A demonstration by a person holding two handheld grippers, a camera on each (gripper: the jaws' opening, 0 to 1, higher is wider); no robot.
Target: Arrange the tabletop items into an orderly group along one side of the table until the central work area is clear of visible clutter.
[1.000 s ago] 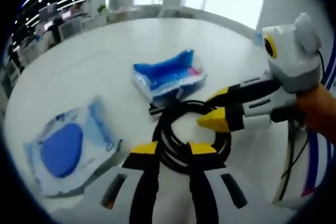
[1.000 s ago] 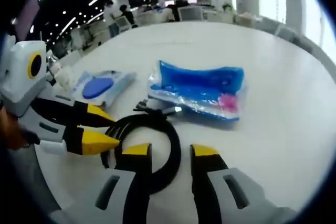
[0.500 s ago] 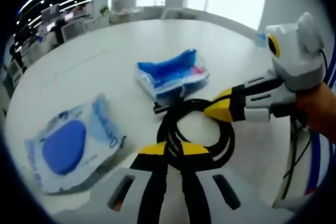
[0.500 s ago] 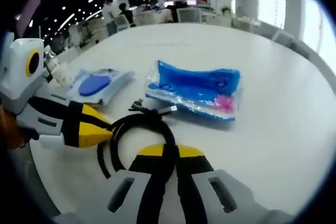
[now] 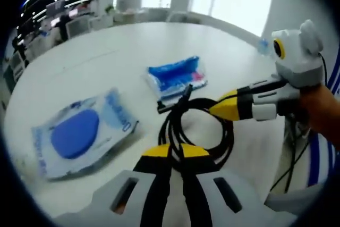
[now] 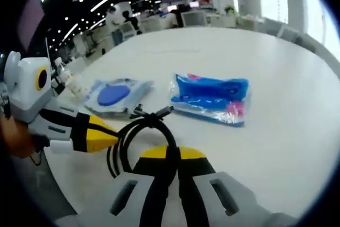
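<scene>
- While both yellow-tipped jaws of the left hand-held gripper (image 5: 174,152) are pressed together on the near edge of the coiled black cable (image 5: 199,131), the coil rises away from the jaws toward the middle of the white desk (image 5: 101,62).
- From the right gripper view, the right hand-held gripper (image 6: 171,155) is likewise clamped on the cable (image 6: 139,136), its jaws closed on the strands at the near side of the loop, with the other gripper's tips closed at the loop's left side.
- That cable is smooth, glossy and round in section, wound in several loops; its plug ends (image 5: 175,99) stick out at the far side of the coil, pointing toward the blue pouch.
- A clear, crinkly plastic pouch (image 5: 175,78) lies on the desk just beyond the coil; it holds soft blue contents with a pink patch at one end.
- A second flat, see-through packet (image 5: 79,136) lies to the left in the left gripper view, well apart from the coil; inside it sits a round dark-blue pad.
- In the left gripper view, the right hand-held gripper enters from the right, held by a hand (image 5: 321,112); its tips sit at the coil's right edge.
- Whether the coil touches the desk or is lifted off it cannot be told.
</scene>
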